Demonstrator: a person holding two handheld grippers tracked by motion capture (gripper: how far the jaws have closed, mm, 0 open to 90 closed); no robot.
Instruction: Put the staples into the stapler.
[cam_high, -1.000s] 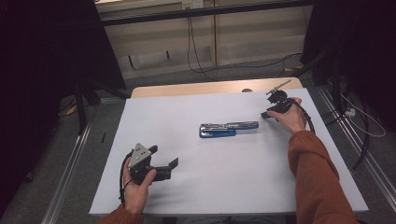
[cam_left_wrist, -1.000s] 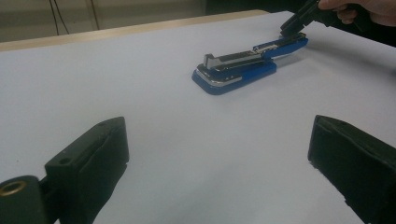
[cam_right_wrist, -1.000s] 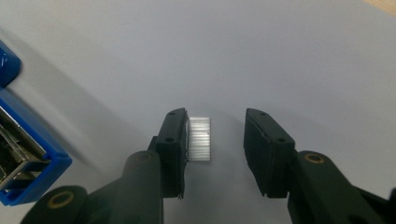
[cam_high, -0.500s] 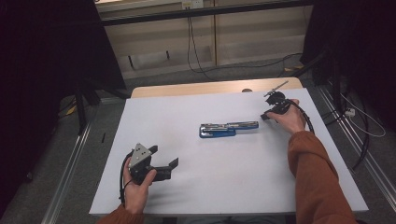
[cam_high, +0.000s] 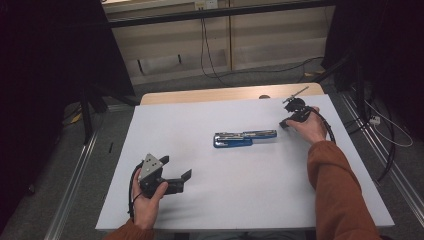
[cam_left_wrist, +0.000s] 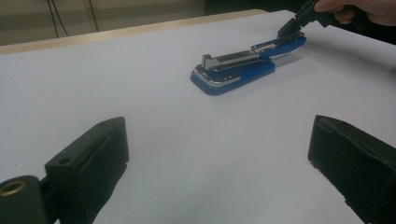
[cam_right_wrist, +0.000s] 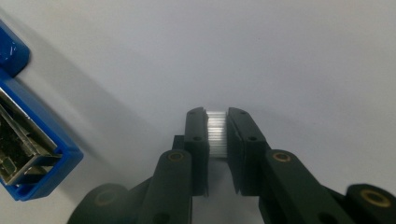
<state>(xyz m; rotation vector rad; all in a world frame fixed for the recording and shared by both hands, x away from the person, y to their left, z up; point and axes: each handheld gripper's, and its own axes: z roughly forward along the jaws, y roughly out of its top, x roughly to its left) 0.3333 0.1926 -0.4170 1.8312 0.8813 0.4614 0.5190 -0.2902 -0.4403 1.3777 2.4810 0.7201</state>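
White tabletop, blue stapler lying opened flat at its middle.
Right gripper pinches a staple strip just beside the stapler's end; left gripper gapes wide near the front edge, open table between.

No text, label, brand, number or sign can be read anywhere. The blue stapler bears no legible marking, and the white tabletop around it is plain and unprinted.
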